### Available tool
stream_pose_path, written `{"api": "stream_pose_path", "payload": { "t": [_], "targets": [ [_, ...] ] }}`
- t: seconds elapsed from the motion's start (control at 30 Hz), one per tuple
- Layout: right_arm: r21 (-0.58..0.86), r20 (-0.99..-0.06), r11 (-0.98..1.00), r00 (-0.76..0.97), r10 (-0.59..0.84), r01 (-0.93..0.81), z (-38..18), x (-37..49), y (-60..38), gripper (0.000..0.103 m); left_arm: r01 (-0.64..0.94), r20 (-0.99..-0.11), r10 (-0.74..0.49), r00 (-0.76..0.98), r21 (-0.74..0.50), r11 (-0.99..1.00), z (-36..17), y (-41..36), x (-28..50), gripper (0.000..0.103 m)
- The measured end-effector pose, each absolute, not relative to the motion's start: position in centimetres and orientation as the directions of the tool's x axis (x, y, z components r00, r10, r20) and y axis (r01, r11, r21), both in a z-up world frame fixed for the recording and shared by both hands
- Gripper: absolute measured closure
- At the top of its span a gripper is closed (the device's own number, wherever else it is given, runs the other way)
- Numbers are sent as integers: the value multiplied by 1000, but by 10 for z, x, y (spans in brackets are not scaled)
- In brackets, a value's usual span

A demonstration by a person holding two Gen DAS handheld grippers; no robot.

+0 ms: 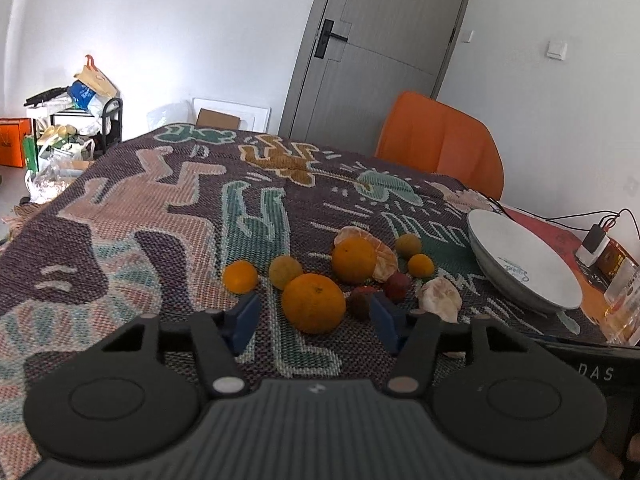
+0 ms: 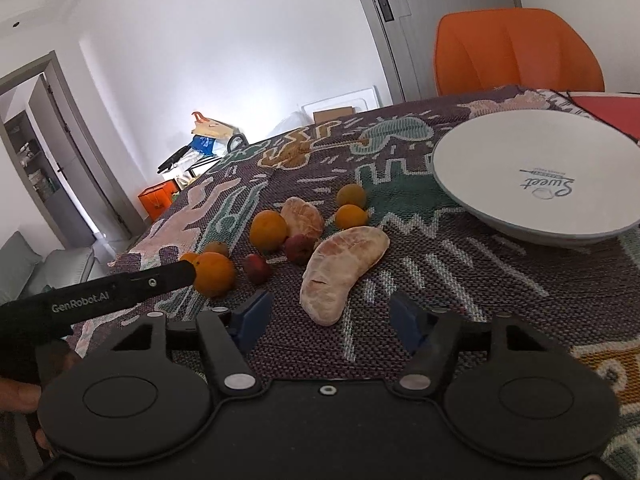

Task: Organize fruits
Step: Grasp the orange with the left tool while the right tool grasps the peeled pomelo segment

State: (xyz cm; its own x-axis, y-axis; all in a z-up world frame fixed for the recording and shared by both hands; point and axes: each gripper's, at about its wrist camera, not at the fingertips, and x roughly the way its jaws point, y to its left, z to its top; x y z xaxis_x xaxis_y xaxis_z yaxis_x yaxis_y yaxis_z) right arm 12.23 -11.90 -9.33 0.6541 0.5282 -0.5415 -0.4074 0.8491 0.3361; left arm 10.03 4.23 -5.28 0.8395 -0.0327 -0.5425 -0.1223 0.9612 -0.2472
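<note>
left gripper (image 1: 314, 322): jaws spread, empty, either side of the nearest big orange (image 1: 313, 303) without touching
right gripper (image 2: 330, 320): jaws spread, empty, lined up on the peeled segment (image 2: 344, 274)
fruit: clustered mid-table on the woven cloth (image 1: 120, 216)
white bowl (image 2: 536, 176): empty, toward the right edge
segment axis: long axis runs from near the gripper away to the right, curved
tip: grip the soft segment across its narrow width, close gently; likely goal is the bowl

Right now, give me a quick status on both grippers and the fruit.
Left gripper open, lined up on the big orange. Right gripper open, over the peeled segment. Plate empty. Nothing in the way.
</note>
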Motion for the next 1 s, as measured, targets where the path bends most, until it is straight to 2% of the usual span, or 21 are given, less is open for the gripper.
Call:
{"api": "stream_pose_path", "payload": {
  "t": [0.17, 0.37, 0.5, 1.0],
  "targets": [
    [343, -554, 846, 639, 534, -409, -98, 132, -114, 43, -127, -557, -40, 830, -258, 958, -60, 43, 110, 49],
    [352, -564, 841, 624, 541, -411, -102, 140, -109, 44, -127, -566, -45, 823, -261, 957, -65, 44, 119, 49],
    [348, -566, 841, 622, 541, -414, -103, 145, -105, 44, -130, -568, -56, 821, -282, 951, -70, 45, 123, 63],
    [317, -567, 852, 636, 523, -417, -104, 167, -87, 45, -144, -536, -48, 843, -310, 940, -58, 56, 107, 64]
  ]
}}
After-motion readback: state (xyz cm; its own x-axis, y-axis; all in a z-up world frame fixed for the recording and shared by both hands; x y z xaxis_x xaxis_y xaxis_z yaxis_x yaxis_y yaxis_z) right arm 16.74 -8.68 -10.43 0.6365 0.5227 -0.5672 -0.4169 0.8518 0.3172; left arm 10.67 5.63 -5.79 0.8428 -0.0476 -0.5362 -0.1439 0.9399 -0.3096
